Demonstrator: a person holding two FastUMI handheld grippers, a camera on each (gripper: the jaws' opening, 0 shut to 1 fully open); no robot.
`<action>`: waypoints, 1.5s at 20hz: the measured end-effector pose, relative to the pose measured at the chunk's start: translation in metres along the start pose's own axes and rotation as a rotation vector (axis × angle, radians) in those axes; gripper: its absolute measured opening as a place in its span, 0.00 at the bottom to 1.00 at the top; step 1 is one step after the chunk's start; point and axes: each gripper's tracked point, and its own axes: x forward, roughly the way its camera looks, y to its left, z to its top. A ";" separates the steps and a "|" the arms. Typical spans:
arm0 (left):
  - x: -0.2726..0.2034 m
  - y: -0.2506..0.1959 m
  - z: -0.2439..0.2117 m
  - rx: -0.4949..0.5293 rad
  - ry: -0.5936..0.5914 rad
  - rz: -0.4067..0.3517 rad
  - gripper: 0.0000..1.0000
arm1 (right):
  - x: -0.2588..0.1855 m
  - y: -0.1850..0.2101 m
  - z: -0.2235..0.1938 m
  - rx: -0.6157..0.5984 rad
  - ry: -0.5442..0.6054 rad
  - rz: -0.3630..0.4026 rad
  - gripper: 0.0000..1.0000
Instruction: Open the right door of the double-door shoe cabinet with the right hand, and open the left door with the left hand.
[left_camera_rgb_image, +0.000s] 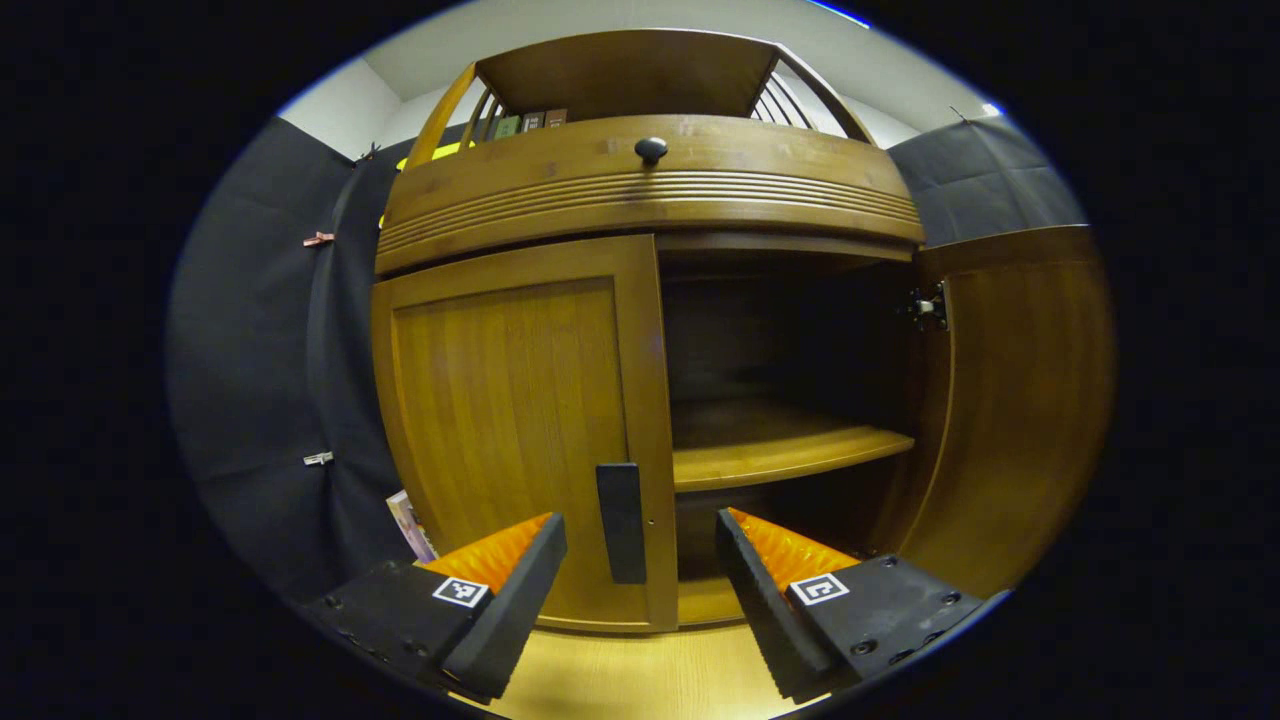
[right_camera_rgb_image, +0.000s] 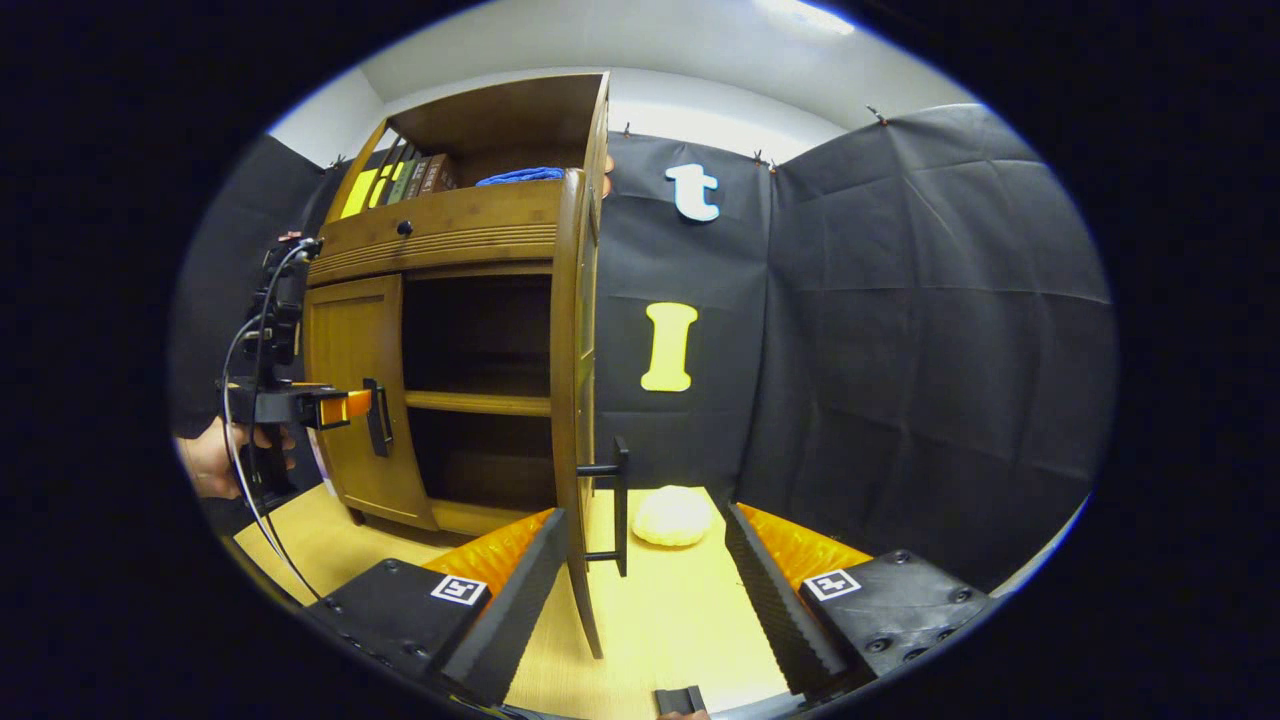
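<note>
Our left tool (left_camera_rgb_image: 640, 560) gaped wide around the dark bar handle (left_camera_rgb_image: 622, 522) at six o'clock on the closed brown wooden left door (left_camera_rgb_image: 510, 420); closing off-centre, we risked slipping. Our right tool (right_camera_rgb_image: 640, 570) stood wide beside the open right door (right_camera_rgb_image: 572, 400).

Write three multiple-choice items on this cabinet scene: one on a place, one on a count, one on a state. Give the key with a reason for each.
1. Where does the pale round lump lie?
A. on the inner shelf
B. on the floor right of the cabinet
C. on top of the cabinet

2. How many round knobs are on the drawer front?
A. one
B. two
C. three

3. What state are the doors in?
A. both closed
B. both open
C. right open, left closed

Key:
1 B: in the right gripper view it lies on the floor beyond the right door.
2 A: a single knob sits at the drawer's centre.
3 C: the shelf is exposed on the right, while the left door sits flush, its handle between the open left tool fingers.
</note>
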 end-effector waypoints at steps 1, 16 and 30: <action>0.009 0.002 -0.001 -0.002 0.001 -0.005 0.93 | -0.004 0.003 0.004 0.001 -0.006 -0.017 1.00; 0.076 0.012 -0.026 -0.035 0.035 -0.024 0.44 | -0.032 0.030 0.008 -0.043 -0.022 -0.082 0.98; 0.017 0.025 -0.036 -0.058 0.046 -0.063 0.29 | -0.012 0.083 0.005 -0.058 -0.020 0.068 0.96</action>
